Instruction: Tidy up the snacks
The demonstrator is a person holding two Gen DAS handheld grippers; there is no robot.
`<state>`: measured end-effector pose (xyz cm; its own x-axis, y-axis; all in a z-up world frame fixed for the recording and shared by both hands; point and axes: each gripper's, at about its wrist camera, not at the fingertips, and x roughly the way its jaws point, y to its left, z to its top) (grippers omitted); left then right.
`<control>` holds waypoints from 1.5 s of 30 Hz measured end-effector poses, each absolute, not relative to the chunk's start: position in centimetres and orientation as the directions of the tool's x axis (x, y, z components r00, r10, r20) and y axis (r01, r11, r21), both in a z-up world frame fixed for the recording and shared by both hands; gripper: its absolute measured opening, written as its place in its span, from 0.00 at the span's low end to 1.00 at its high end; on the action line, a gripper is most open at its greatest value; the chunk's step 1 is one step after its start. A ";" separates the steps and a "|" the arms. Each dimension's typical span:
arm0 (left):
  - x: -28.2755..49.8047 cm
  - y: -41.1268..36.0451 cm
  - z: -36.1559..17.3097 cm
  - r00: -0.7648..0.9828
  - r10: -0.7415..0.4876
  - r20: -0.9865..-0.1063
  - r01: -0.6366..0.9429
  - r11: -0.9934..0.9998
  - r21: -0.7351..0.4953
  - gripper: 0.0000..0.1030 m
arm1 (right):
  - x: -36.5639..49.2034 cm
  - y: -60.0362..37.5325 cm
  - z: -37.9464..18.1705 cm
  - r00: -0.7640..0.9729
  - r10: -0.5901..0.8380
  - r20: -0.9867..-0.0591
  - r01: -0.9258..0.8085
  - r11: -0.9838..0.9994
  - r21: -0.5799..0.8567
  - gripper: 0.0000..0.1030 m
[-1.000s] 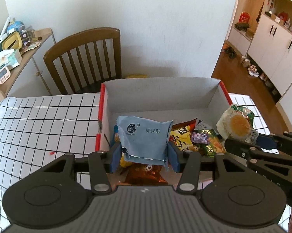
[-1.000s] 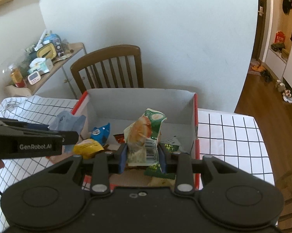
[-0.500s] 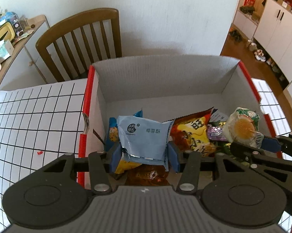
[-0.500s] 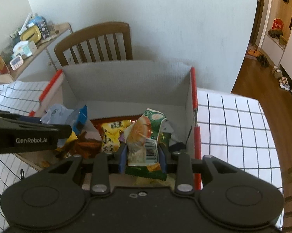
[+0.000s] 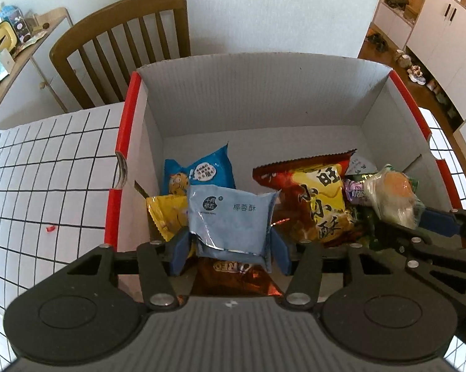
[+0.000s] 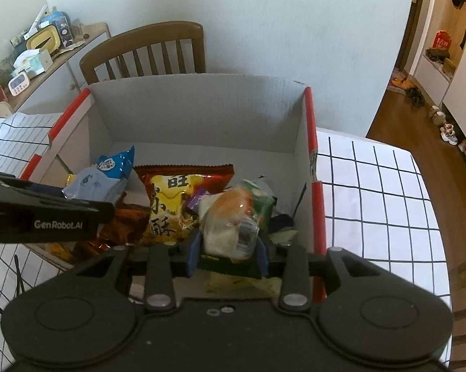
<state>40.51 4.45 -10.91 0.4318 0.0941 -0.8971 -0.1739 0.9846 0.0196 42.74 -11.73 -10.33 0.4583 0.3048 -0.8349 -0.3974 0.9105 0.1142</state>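
Box (image 5: pixel 257 93) fills centre of my left view, sits on table (image 5: pixel 47 167). Chair (image 5: pixel 124 43) behind box, upper left; sideboard (image 5: pixel 19 49) further left at frame edge. Inside box: cookie packet (image 5: pixel 202 170) at left, large crisp bag (image 5: pixel 313 198) centre-right, Oreo pack (image 5: pixel 233 274) nearest me at bottom. In right view, table (image 6: pixel 372 192) spreads right of box (image 6: pixel 202 108).
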 end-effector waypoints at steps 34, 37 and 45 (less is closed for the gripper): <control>30.7 3.3 -2.3 0.660 0.063 -0.749 -0.141 0.989 -0.041 0.67 | 36.0 -15.3 -2.1 0.557 0.475 -0.681 -0.464 0.858 0.219 0.88; 29.5 3.0 -1.4 0.681 0.060 -0.730 -0.129 0.991 -0.039 0.67 | 35.0 -15.6 -1.1 0.569 0.494 -0.658 -0.478 0.849 0.224 0.92; 25.8 2.8 0.6 0.739 0.038 -0.673 -0.119 0.990 -0.075 0.77 | 32.8 -17.5 0.6 0.598 0.532 -0.599 -0.480 0.837 0.265 0.99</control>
